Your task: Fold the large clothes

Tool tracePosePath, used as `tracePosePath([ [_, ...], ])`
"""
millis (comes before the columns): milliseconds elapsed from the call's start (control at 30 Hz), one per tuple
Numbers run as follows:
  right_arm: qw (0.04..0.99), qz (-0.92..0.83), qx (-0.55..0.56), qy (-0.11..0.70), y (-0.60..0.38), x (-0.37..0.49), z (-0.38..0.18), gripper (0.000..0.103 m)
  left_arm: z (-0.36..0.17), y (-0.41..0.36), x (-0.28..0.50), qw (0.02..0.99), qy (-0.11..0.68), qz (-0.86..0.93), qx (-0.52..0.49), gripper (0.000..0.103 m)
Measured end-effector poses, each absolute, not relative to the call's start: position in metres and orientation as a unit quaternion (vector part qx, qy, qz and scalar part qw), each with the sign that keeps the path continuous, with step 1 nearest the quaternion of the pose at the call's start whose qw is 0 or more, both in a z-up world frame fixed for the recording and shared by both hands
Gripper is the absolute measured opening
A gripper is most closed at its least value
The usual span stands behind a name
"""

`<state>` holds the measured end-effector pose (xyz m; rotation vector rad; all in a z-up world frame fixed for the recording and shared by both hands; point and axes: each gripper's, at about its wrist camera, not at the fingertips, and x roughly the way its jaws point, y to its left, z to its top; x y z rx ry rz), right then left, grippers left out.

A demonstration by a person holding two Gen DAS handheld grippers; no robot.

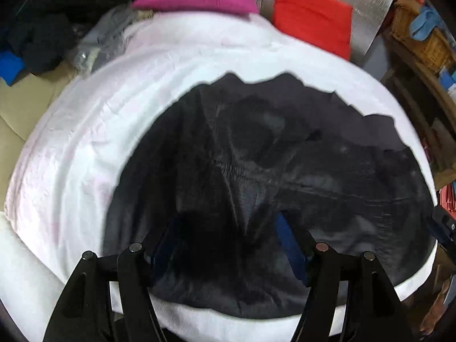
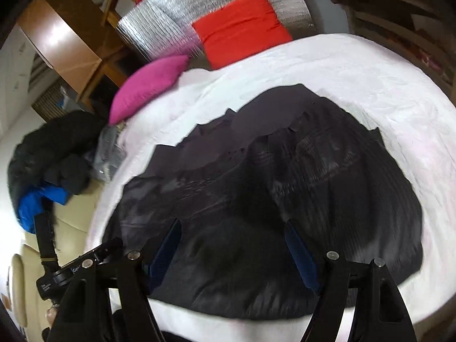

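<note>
A large black garment (image 1: 256, 176) is lying spread across a white bedcover (image 1: 85, 148), its near hem sitting close to the cover's front edge and its far edge looking jagged and bunched where layers overlap. The left gripper (image 1: 228, 245) is hanging above the near part of the cloth with its blue-padded fingers (image 1: 290, 245) standing wide and nothing between them; the right gripper (image 2: 233, 245) is doing the same from the other side, jaws wide and empty, fingers (image 2: 299, 250) over the dark fabric. Neither tool is gripping anything, so the garment is resting on its own. The risk from here is lying mostly in the cloth itself: it looks thin and slippery, and its overlapping layers near the far edge are hard to tell apart, so a pinch there is likely to be catching one layer only, or two at once, and dragging the fold askew. A grab too deep into the fabric may also be catching the white bedcover underneath and pulling it up with the garment. Both views are blurring, which is making the hem hard to place. A pink cushion (image 2: 148, 85), a red cushion (image 2: 242, 25) and a heap of dark clothes (image 2: 57, 154) are sitting beyond the far and left edges, where a wide sweep of cloth could be snagging on them.
</note>
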<state>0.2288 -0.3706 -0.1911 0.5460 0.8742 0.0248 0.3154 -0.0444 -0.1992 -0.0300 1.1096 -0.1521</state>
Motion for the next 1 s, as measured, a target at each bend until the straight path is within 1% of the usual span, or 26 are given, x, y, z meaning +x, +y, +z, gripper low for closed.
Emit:
tracePosePath([
  [67,0.863,0.004,0.259,0.434,-0.373,0.242,-0.207,0.078,-0.209,-0.046,0.318,0.845,0.532,-0.059,0.000,0.070],
  [133,0.850,-0.011,0.252,0.463,-0.376,0.255,-0.227,0.075,-0.216,-0.049,0.318,0.847,0.528,-0.058,0.016,0.073],
  [200,0.851,-0.009,0.249,0.463,-0.378,0.254,-0.235,0.075,-0.214,-0.052,0.318,0.846,0.529,-0.061,0.033,0.073],
  [333,0.850,0.006,0.255,0.461,-0.386,0.249,-0.218,0.074,-0.194,-0.044,0.322,0.834,0.544,-0.089,0.017,0.073],
  [500,0.868,0.025,0.268,0.417,-0.410,0.253,-0.172,0.075,-0.143,-0.032,0.349,0.862,0.498,-0.094,-0.003,0.073],
  [567,0.872,0.024,0.266,0.410,-0.418,0.267,-0.162,0.075,-0.135,-0.035,0.368,0.870,0.485,-0.090,0.004,0.078],
  [733,0.870,-0.025,0.253,0.423,-0.449,0.304,-0.171,0.075,-0.155,-0.050,0.410,0.860,0.501,-0.097,-0.010,0.078],
  [867,0.862,-0.075,0.250,0.435,-0.480,0.329,-0.185,0.075,-0.174,-0.068,0.427,0.852,0.511,-0.115,-0.017,0.078],
  [1000,0.851,-0.064,0.268,0.447,-0.494,0.359,-0.195,0.077,-0.181,-0.097,0.436,0.844,0.518,-0.139,-0.015,0.078],
])
